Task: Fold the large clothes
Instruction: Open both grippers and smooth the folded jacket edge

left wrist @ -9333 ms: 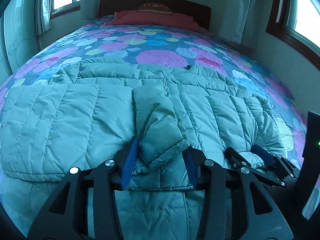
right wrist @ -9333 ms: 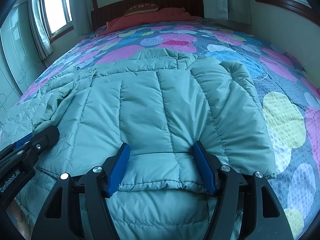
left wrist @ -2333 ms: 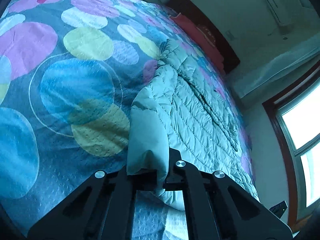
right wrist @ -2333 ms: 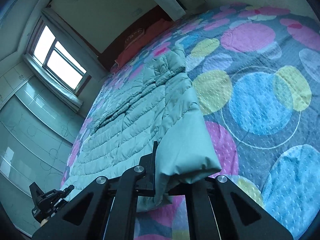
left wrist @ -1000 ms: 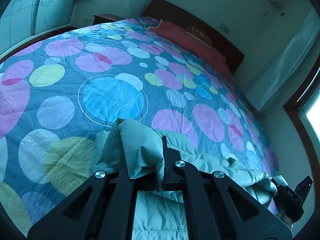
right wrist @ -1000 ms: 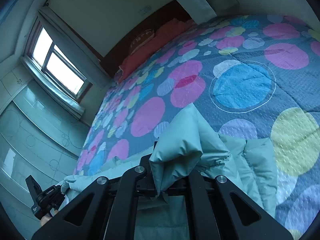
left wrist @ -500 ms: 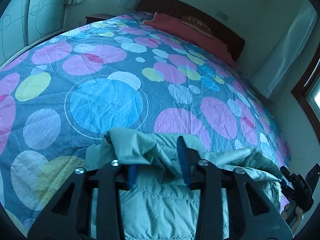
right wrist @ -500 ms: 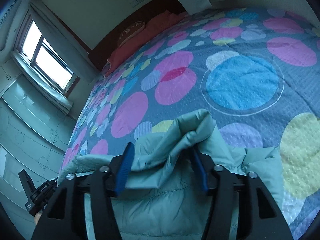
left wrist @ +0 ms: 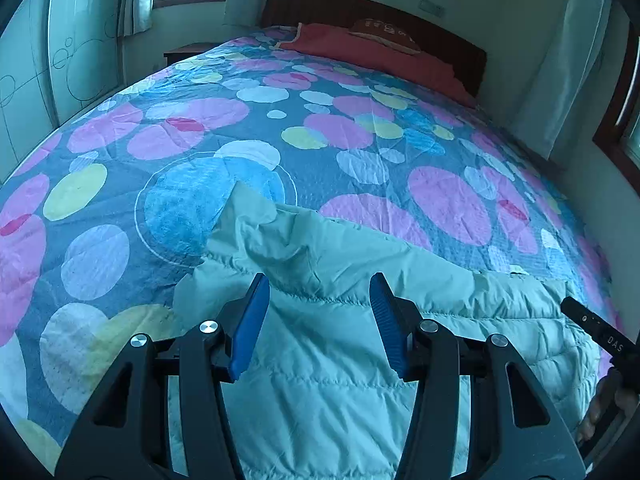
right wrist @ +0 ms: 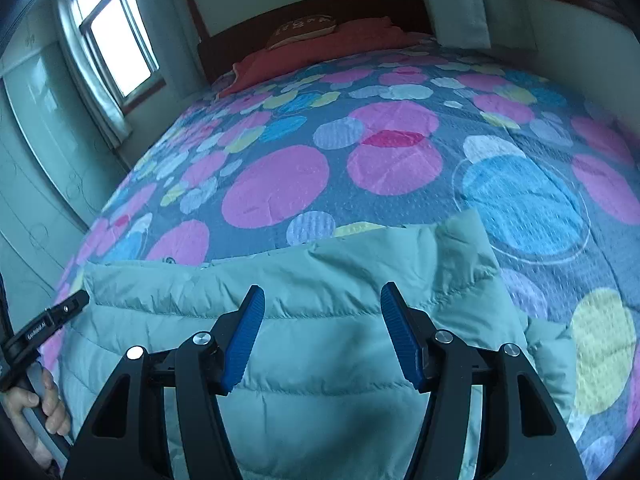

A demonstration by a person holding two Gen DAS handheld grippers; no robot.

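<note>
With jacket (left wrist: 328, 344) lying folded on bed (left wrist: 360, 140), long axis 9-to-3: left gripper (left wrist: 320, 320) opening, right gripper (right wrist: 324, 332) open, nothing pinched, fold edge at 12 of both, equally near.

This is a bedroom in a home. A wide bed fills most of both views, covered by a blue quilted bedspread printed with pink, yellow and light-blue circles (left wrist: 360, 152). At its far end stands a dark brown wooden headboard (right wrist: 320, 8) against a pale plastered wall, with a coral-red folded blanket (left wrist: 360, 46) and a small brown patterned pillow (right wrist: 304, 26) laid before it. Daylight comes through a glazed window with pale curtains (right wrist: 116, 48) on one side, and long white curtains (left wrist: 572, 60) hang at another, wood-framed window. Pale sliding wardrobe doors drawn with thin circle lines (left wrist: 52, 64) line the wall beside the bed
</note>
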